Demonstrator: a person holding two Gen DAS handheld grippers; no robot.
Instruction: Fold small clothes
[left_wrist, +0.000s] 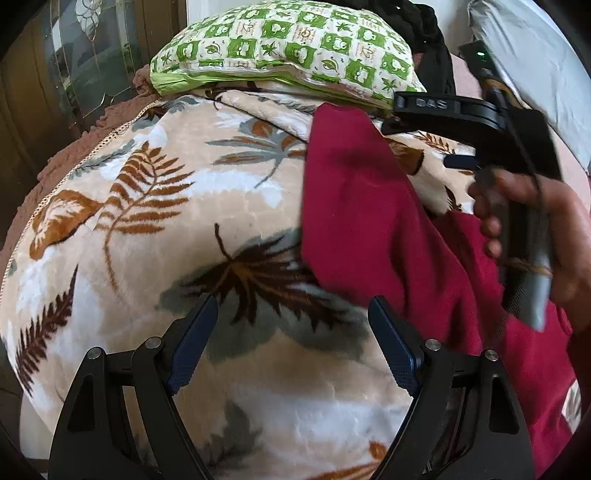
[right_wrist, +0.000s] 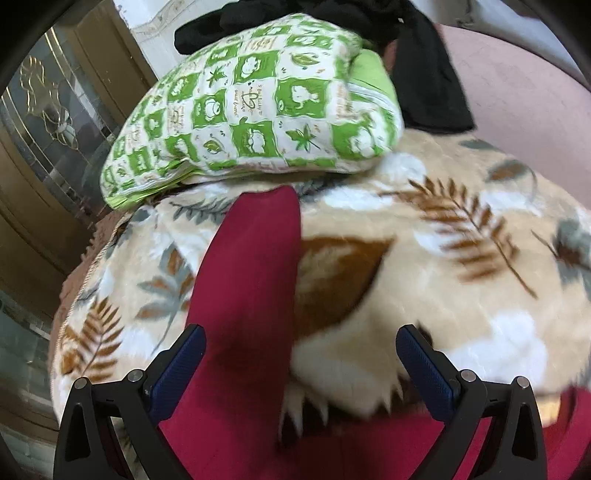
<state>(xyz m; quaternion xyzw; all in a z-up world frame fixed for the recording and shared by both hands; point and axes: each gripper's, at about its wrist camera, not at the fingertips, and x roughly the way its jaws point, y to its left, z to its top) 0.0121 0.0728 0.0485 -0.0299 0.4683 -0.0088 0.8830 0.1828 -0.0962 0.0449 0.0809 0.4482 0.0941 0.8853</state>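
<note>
Folding looks barely begun — the crimson garment (left_wrist: 369, 206) lies loosely spread, one leg or sleeve stretched toward the green pillow (right_wrist: 255, 103), on the leaf-print blanket (left_wrist: 147, 221), while the left gripper (left_wrist: 291, 343) and right gripper (right_wrist: 299, 362) both gape apart, holding nothing.

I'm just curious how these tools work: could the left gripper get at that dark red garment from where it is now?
Probably yes. The left gripper is open above the leaf-print blanket, and the red garment lies just beside its right-hand finger with nothing between. The right gripper hovers farther back over the cloth.
</note>
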